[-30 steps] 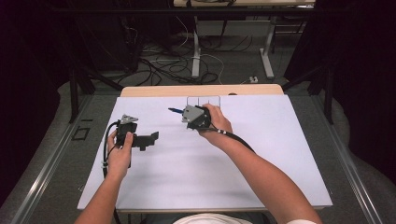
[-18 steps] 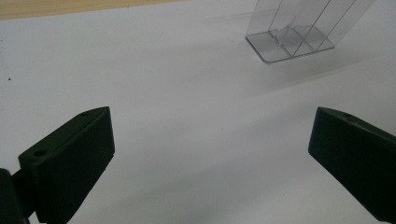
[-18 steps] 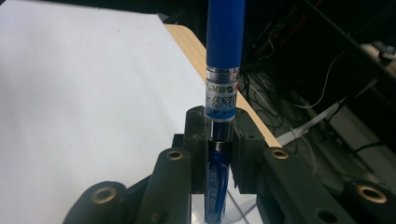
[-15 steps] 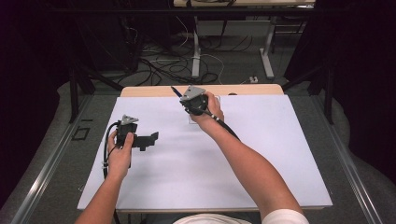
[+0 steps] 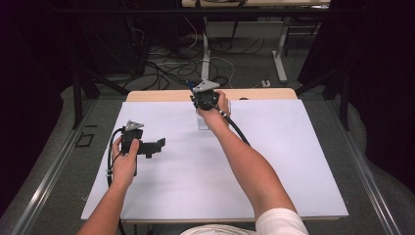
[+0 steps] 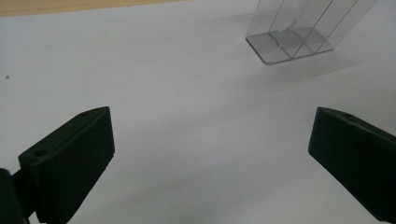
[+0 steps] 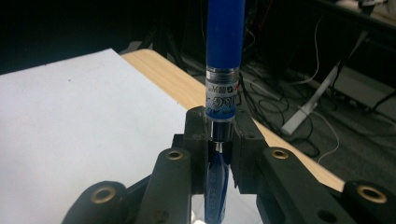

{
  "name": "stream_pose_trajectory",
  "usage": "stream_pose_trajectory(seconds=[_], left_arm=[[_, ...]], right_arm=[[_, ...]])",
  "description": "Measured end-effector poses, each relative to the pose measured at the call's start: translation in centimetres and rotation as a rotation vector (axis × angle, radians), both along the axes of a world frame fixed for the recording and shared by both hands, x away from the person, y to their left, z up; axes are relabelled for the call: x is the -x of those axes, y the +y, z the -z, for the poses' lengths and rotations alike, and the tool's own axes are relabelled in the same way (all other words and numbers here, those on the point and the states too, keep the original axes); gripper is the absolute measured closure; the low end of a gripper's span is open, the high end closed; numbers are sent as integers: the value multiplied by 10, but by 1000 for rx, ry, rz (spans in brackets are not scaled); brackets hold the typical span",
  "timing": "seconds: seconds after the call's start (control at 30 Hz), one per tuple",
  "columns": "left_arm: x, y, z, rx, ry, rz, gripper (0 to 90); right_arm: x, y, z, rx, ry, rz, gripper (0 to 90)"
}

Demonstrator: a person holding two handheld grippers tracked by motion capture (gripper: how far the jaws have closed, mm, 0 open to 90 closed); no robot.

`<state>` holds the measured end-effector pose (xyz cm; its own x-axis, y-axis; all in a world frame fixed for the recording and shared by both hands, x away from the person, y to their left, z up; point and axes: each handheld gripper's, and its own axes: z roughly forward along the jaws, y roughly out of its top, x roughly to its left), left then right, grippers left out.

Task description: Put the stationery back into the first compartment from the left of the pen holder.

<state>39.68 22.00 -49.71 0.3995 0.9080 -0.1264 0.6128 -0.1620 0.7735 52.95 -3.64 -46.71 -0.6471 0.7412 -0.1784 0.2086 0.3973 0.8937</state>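
My right gripper (image 7: 218, 140) is shut on a blue pen (image 7: 225, 56), which stands up between its jaws with a clear printed band just above the pads. In the high view that gripper (image 5: 203, 95) hovers at the far edge of the table, just beyond a clear plastic holder (image 5: 204, 122) that the hand partly hides. In the left gripper view the holder (image 6: 294, 32) stands upright on the white sheet, divided into slots. My left gripper (image 5: 159, 145) rests at the left of the sheet, its jaws (image 6: 210, 154) wide open with nothing between them.
A large white sheet (image 5: 274, 161) covers most of the table, with a strip of bare wood (image 5: 264, 93) along the far edge. Beyond it are dark floor, cables (image 5: 166, 63) and desk legs (image 5: 280, 54).
The right hand has carried the pen away from me, from above the holder to the table's far edge. The left hand has stayed put.
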Motion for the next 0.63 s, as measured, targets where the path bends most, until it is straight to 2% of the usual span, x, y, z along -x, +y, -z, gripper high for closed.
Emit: stream_pose_trajectory(seconds=[0.07,0.2,0.3,0.43,0.5,0.57,0.63], left_arm=[[0,0,-1,-3,6,4,2],[0,0,-1,-4,-3,2,2],[0,0,-1,-6,-3,4,2],[0,0,-2,-8,7,10,2],[0,0,-2,-8,6,10,2],[0,0,-2,-10,4,8,2],[0,0,-2,-7,-1,2,2]], right_arm=[[1,-1,1,18,15,7,785],[2,-3,2,5,21,12,749],[3,-5,0,4,31,16,665],[10,-10,-4,-37,26,6,507],[17,-14,-7,-44,19,14,489],[24,-20,-10,-83,33,8,468],[31,-26,-12,-107,46,10,373]])
